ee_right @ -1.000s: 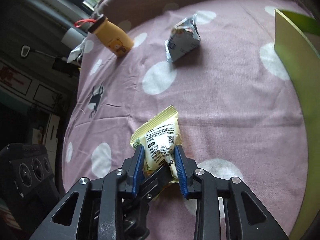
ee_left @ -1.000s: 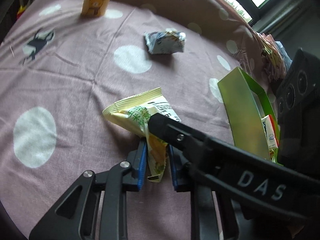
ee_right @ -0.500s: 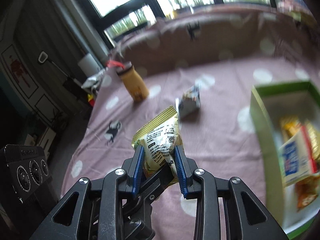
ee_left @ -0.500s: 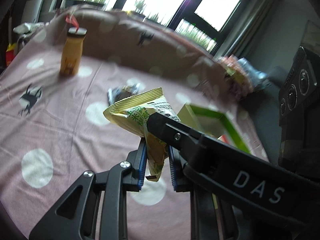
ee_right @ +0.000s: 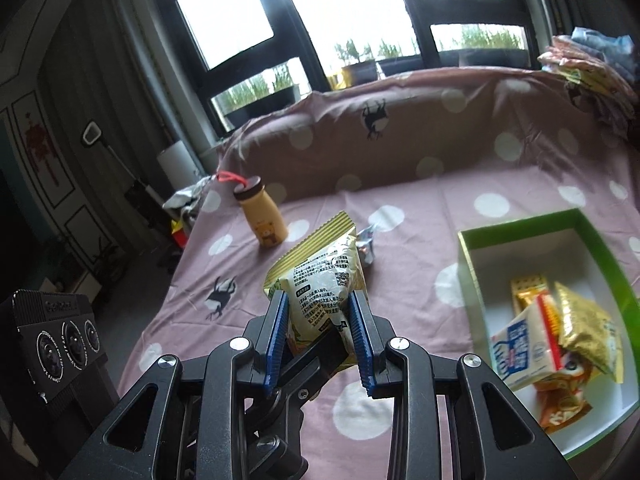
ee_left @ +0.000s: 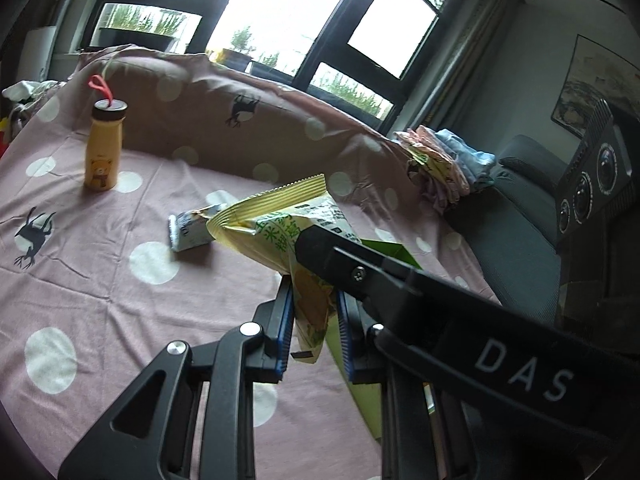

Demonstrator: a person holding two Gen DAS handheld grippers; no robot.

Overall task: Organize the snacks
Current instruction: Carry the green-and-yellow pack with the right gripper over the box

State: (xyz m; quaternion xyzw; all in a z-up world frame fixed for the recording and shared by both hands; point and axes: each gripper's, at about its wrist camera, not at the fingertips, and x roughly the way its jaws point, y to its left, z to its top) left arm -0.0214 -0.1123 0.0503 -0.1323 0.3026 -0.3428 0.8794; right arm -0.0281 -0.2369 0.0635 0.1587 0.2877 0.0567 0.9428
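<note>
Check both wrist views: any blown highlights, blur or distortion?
Left wrist: windows clipped white, strong fisheye bending, dark corner vignette; snack packet sharp. Right wrist: windows also blown out, green box contents slightly soft toward the edge, left side of the room underexposed.

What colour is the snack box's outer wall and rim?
Green outside, white inside; the snack box shows best in the right wrist view.

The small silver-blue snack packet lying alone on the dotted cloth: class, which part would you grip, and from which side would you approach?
Grip the silver-blue packet across its puffed middle, coming down from above. It lies flat on the cloth with open space around it, and its crimped ends look too thin and low to pinch securely.
</note>
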